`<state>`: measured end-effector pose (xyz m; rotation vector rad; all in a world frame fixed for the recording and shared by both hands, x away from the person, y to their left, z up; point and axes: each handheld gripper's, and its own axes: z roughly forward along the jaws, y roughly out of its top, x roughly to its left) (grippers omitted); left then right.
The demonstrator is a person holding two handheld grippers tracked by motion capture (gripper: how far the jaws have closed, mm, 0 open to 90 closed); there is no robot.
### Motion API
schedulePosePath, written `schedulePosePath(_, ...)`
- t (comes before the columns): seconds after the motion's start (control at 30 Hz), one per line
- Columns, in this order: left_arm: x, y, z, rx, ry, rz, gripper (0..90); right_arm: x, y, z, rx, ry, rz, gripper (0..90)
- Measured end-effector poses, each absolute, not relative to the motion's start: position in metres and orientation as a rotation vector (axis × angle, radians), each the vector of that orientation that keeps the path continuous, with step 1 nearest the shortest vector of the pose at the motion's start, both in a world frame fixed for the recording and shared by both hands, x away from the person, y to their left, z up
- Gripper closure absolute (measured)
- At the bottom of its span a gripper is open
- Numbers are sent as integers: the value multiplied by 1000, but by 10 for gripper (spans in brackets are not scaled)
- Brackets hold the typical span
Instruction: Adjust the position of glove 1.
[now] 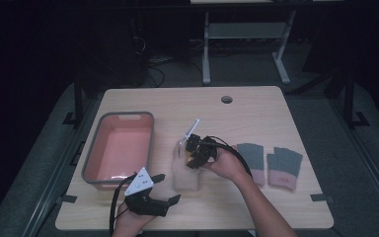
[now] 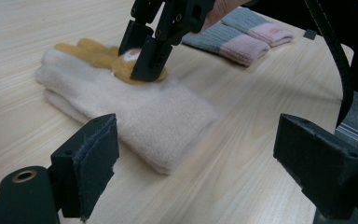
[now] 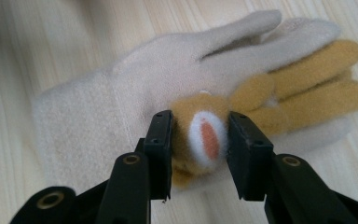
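Cream glove [image 3: 135,88] lies flat on the surface [image 1: 256,108] near its middle, just right of the tray, cuff toward the near edge. It's a stacked pair by the look of the left gripper view, 2 layers at the cuff. On top sits 1 tan plush animal patch [image 3: 205,135] w/ a white-and-orange spot, long tan ears running along the glove's fingers.

Count: 1 cream pair, 2 grey gloves w/ pink cuffs [image 1: 266,165] side by side at the right, 1 grey tray w/ pink inside [image 1: 91,163] at the left.

Right hand [image 1: 227,165] reaches in from the right, wrist bent, w/ the right hand-held gripper [image 3: 199,140] tipped down onto the glove. Jaws partly spread, one either side of the plush patch, pads at or very near its sides; can't tell if they press. No earlier view to compare.

Left hand-held gripper [image 1: 170,190] sits at the near edge below the tray, held about level, pointing right toward the glove's cuff. Jaws spread wide, nothing between them, touching nothing.
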<state>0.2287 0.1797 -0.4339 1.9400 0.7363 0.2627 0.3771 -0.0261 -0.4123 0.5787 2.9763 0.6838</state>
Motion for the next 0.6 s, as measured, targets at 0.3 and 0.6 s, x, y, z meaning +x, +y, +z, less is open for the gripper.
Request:
schedulePosePath(0.3, 229, 179, -434, 1939, 739, 266, 141, 375, -28, -410, 627, 2938, 719, 433)
schedulePosePath(0.6, 228, 178, -434, 1943, 733, 274, 141, 369, -6, -406, 580, 2897, 733, 357)
